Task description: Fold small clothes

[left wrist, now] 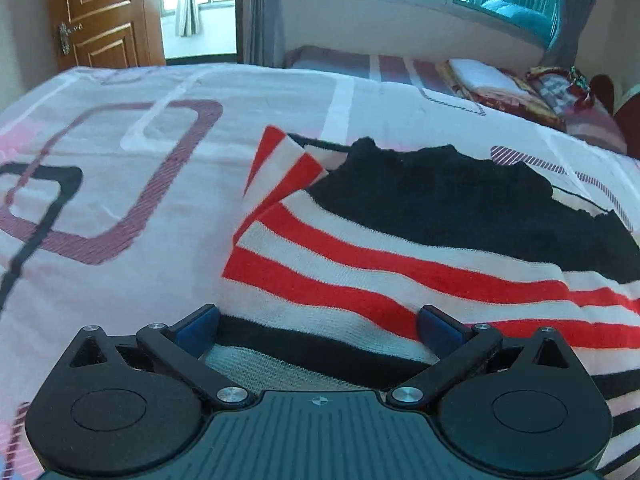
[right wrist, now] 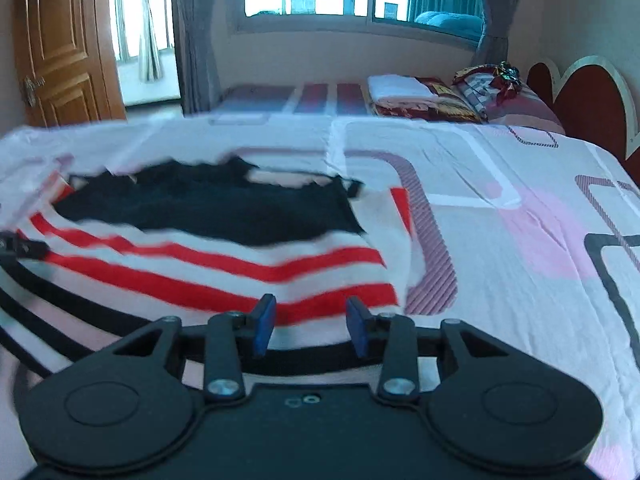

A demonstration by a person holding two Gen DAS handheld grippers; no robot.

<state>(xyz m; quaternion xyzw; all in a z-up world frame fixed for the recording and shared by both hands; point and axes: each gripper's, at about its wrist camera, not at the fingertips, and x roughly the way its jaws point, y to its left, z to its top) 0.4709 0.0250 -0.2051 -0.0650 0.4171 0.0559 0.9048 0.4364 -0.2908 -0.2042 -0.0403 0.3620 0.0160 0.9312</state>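
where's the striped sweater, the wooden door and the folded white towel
striped sweater (left wrist: 360,264): left wrist view, on a red stripe mid-body
wooden door (left wrist: 102,12): left wrist view, on its upper panel
folded white towel (right wrist: 396,87): right wrist view, on its top face

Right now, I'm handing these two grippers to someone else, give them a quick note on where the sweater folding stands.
Left gripper: open wide, the near hem of the striped sweater between its fingers, not clamped.
Right gripper: open, at the hem's other end, gripping nothing.
The sweater lies on the bedsheet, black top part away from you, one sleeve already folded inward along its left edge.
Left to do: close both grippers on the hem, probably fold it up toward the collar, then tidy.
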